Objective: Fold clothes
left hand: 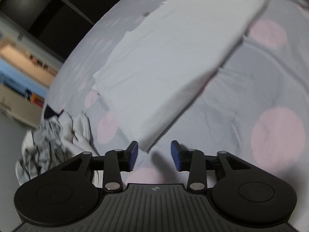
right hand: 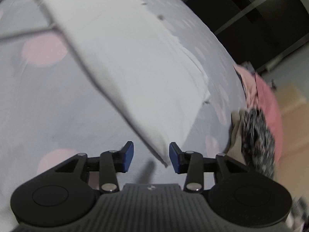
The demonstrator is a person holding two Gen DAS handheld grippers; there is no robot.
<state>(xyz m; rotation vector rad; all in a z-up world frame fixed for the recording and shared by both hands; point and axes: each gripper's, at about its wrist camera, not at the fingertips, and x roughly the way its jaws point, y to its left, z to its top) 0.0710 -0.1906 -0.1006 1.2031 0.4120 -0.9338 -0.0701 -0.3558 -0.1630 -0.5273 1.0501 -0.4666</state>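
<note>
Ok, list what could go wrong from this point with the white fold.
1. Both the left gripper and right gripper stand open at the corners of the folded white garment; a pad could snag a corner and pull the fold apart.
2. The garment lies on a soft, creased polka-dot sheet, so its layers may shift.
3. The patterned clothes pile sits at the bed edge and could slide off.

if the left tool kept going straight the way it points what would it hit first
Most likely the near corner of the folded white garment, just ahead of the open left tool; depth is blurry, so the spotted bedsheet might come first.
</note>
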